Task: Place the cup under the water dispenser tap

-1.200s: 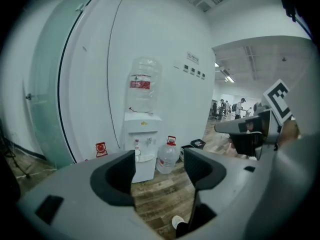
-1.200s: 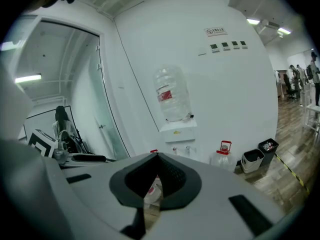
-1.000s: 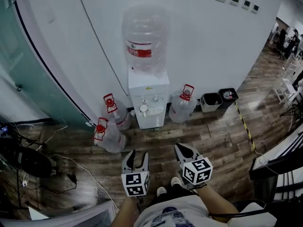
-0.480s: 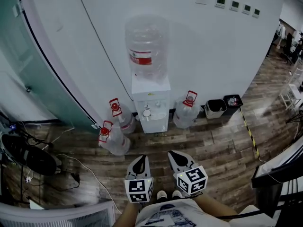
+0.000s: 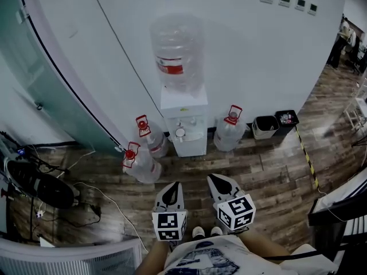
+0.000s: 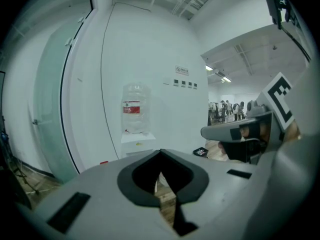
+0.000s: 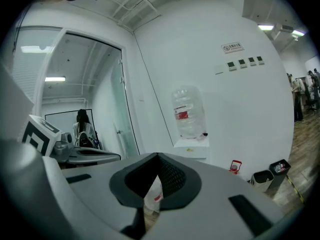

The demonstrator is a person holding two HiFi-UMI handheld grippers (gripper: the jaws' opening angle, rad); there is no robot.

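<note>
Two hand-held grippers are showing at the bottom of the head view, side by side and apart, both pointing toward a water dispenser [image 5: 184,116] that is standing against a white wall [image 5: 258,56]. I am seeing the left gripper [image 5: 172,187] with its jaws drawn together, tips meeting and nothing between them; its own view is showing only floor through the gap behind the tips. The right gripper [image 5: 215,179] is likewise pressed closed and carrying nothing; neither is touching the dispenser, which is standing well apart from both.

A large clear bottle [image 5: 178,50] with a red label is sitting upside down on top of the dispenser. As far as I can tell, the cup [image 5: 180,132] is showing as a small white round shape in the recess on the dispenser's front; it is too small for me to be sure.

Three spare bottles are resting on the wooden floor [image 5: 258,176]: two with red handles at the dispenser's left [image 5: 150,142] [image 5: 140,164], one at its right [image 5: 229,133]. Beyond that one, two small bins [image 5: 264,126] [image 5: 287,119] are standing against the wall. A teal glass partition [image 5: 34,79] is curving away on the left, with cables [image 5: 86,199] trailing over the floor below it.
</note>
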